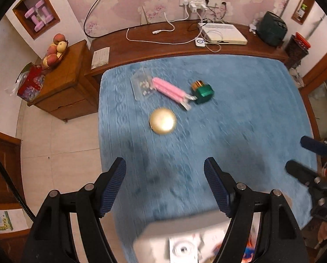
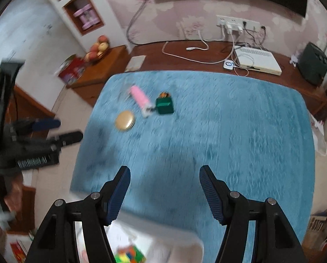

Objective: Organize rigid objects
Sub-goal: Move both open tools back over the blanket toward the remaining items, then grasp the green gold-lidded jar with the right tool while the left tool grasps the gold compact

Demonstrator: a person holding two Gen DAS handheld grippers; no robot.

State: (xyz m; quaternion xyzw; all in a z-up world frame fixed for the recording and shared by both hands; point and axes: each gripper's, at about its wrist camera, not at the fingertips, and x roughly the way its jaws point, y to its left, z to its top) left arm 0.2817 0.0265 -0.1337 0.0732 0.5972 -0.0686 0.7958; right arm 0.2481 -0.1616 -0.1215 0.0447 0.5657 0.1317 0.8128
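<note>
My left gripper (image 1: 165, 186) and right gripper (image 2: 164, 194), jaws open and empty, trail the gold disc (image 1: 162, 121), which lies ahead, nearer my left.

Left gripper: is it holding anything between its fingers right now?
No, the left gripper is open, with only the blue cloth showing between its pads.

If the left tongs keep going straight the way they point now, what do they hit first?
Probably just the blue plush cover: the open left tongs aim steeply down at a bare patch of it. The gold round case lies beyond that patch, though blur makes depth uncertain.
</note>
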